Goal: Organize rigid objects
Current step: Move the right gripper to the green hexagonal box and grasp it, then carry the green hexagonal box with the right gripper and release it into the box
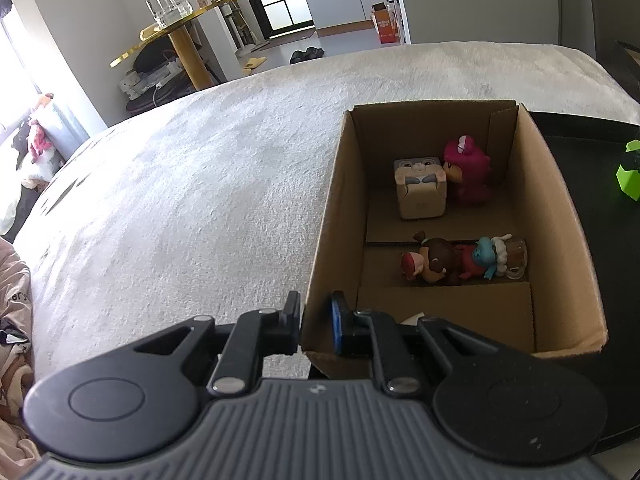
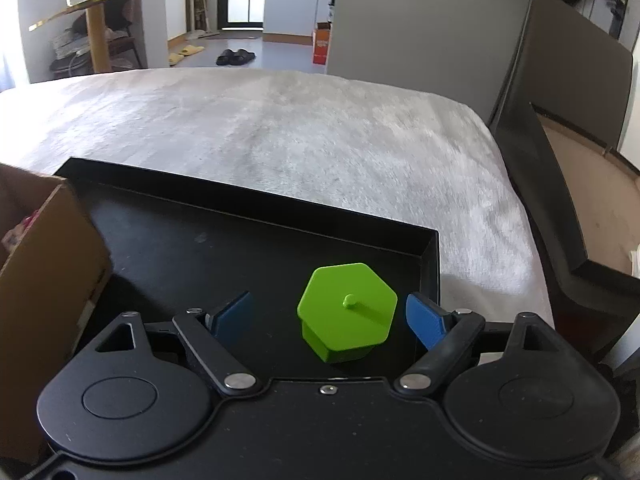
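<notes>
A cardboard box (image 1: pixel 340 216) stands on a white blanket. It holds a pink figurine (image 1: pixel 468 172), a beige cube toy (image 1: pixel 420 188) and a brown-haired doll (image 1: pixel 436 260) lying with a blue-haired figure (image 1: pixel 490 256). My left gripper (image 1: pixel 316 320) is shut on the box's near left wall. A green hexagonal piece (image 2: pixel 347 310) stands on a black tray (image 2: pixel 240 204); it also shows in the left wrist view (image 1: pixel 629 172). My right gripper (image 2: pixel 330 312) is open, with the green piece between its fingers, nearer the right one.
The box (image 2: pixel 44 280) sits at the tray's left end. The white blanket (image 2: pixel 300 128) stretches beyond the tray. A brown board (image 2: pixel 576 92) leans at the right. A gold-edged side table (image 1: pixel 180 28) with glass jars stands at the back left.
</notes>
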Demonstrator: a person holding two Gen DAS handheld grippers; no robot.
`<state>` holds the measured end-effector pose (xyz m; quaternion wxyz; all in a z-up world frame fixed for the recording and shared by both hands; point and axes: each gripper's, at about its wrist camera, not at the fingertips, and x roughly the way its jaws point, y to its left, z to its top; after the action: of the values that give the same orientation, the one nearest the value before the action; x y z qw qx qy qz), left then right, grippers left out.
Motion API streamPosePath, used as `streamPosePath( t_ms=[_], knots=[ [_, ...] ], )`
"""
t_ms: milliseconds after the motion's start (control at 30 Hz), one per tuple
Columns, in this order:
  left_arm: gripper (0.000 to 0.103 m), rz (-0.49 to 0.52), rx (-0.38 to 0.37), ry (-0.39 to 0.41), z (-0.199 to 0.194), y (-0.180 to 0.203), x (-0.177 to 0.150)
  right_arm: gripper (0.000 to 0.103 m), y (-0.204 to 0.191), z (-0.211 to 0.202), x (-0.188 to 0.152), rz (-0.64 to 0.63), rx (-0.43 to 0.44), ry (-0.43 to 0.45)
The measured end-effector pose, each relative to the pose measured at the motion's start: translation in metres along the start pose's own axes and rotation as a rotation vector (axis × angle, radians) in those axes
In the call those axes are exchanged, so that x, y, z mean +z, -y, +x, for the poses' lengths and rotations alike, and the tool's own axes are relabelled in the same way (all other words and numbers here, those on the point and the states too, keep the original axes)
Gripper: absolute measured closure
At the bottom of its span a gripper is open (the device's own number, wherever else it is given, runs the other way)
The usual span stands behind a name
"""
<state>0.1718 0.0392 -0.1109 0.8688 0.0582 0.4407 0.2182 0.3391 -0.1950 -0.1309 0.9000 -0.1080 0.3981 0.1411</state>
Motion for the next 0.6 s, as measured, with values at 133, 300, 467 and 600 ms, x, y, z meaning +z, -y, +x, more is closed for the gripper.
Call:
streamPosePath(
  t_ms=[133,300,467,600],
  knots=[
    [0.088,0.003,0.004,-0.001,0.001,0.002,0.001,0.020,0.000,0.009,0.002,0.014,-0.001,-0.009],
    [0.088,-0.001,0.004,-0.001,0.002,0.001,0.001,0.049,-0.004,0.021,0.002,-0.016,0.004,-0.043],
    [0.088,-0.007,-0.002,-0.002,0.002,-0.001,0.000,0.050,-0.006,0.016,-0.002,-0.031,0.027,-0.067],
    [0.088,-0.001,0.004,0.002,0.001,0.001,0.000,0.050,-0.012,0.004,-0.011,-0.028,0.041,-0.068]
  ],
)
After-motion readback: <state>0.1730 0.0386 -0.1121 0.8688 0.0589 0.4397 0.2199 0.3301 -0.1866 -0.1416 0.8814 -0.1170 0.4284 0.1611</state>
